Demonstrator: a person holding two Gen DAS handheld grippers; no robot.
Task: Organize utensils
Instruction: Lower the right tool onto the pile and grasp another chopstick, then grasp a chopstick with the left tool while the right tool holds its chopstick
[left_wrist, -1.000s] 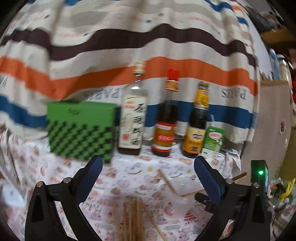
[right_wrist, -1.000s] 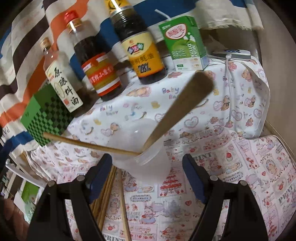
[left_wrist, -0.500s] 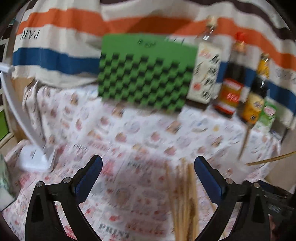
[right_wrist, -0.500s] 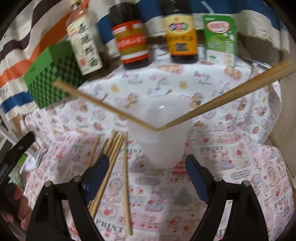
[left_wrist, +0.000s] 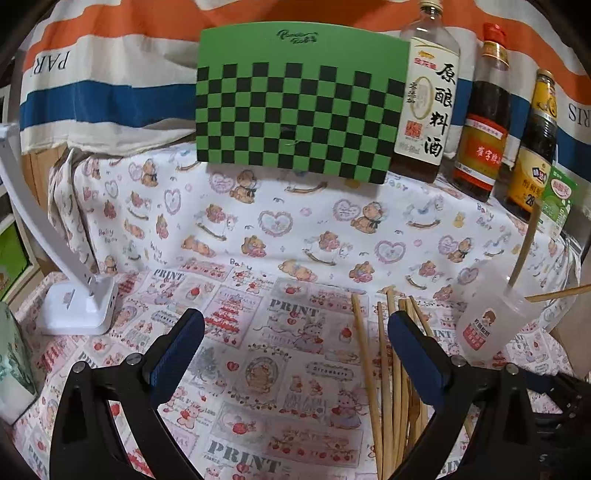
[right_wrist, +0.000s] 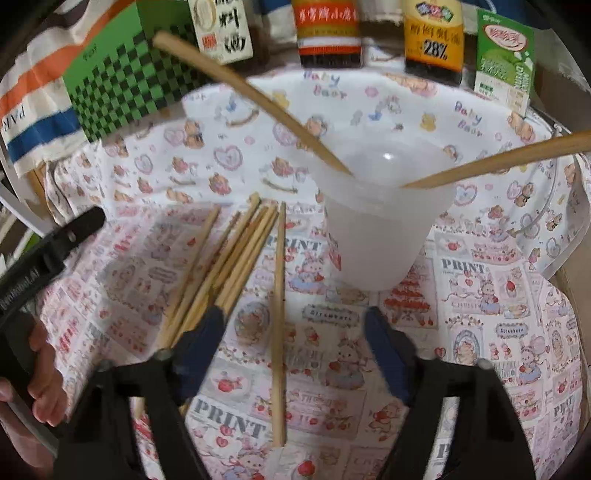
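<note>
On the tabletop (right_wrist: 498, 332), closing right tool (right_wrist: 291, 347) around lone chopstick (right_wrist: 277, 317), not yet gripping; left tool (left_wrist: 295, 354) gaping, empty. Two already standing in cup (right_wrist: 380, 221). Next: pinching, lifting, dropping into cup.

Matt wooden chopsticks (right_wrist: 277, 295) lie on a printed cloth table cover (left_wrist: 280, 236); the cup (right_wrist: 380, 221) is frosted translucent plastic, and the far bottles (left_wrist: 484, 122) are glossy glass.

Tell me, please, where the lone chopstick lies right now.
In the right wrist view, the lone chopstick lies on the tablecloth between the bundle and the cup.
</note>
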